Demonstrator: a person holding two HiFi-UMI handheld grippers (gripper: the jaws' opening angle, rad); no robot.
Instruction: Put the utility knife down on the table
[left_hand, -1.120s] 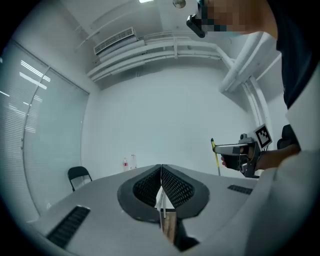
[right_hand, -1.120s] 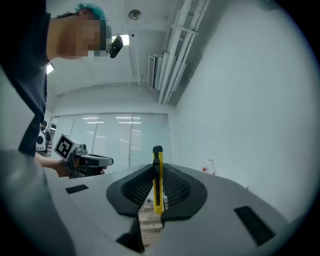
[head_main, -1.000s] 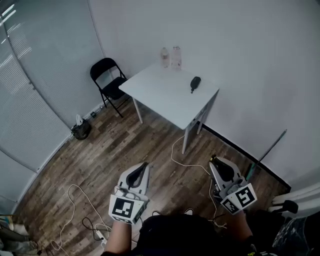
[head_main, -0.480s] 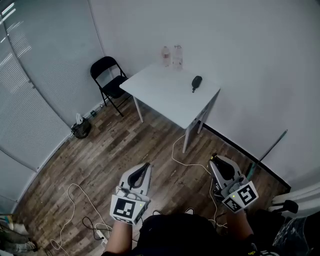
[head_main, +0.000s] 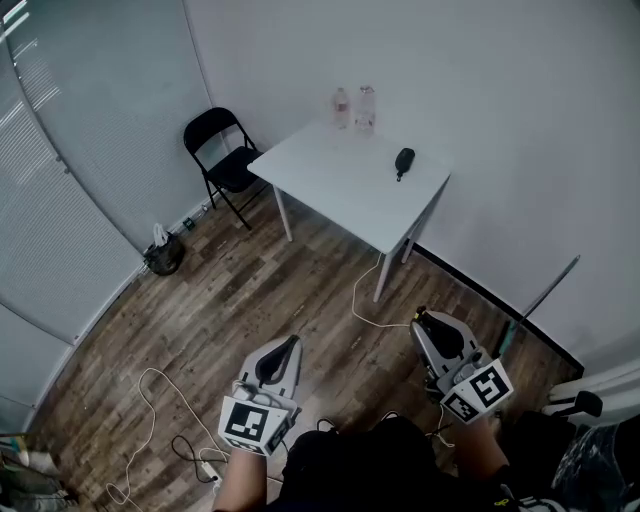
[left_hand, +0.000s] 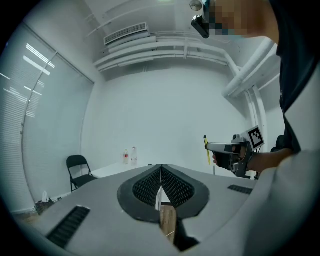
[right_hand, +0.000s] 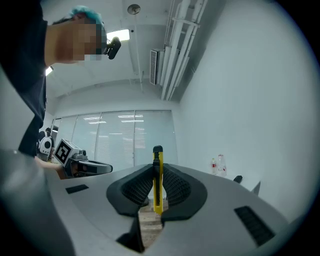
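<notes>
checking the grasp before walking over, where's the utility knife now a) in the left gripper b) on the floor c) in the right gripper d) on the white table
c: the right gripper view shows the yellow utility knife clamped upright between the jaws of the right gripper.

A sparsely furnished office room.
White walls, a glazed partition (head_main: 60, 200) hung with blinds and a wood-plank floor (head_main: 250, 290) are seen; only a white table (head_main: 335, 185), a black folding chair (head_main: 222, 150) and loose cables (head_main: 355, 298) are found in it.
</notes>
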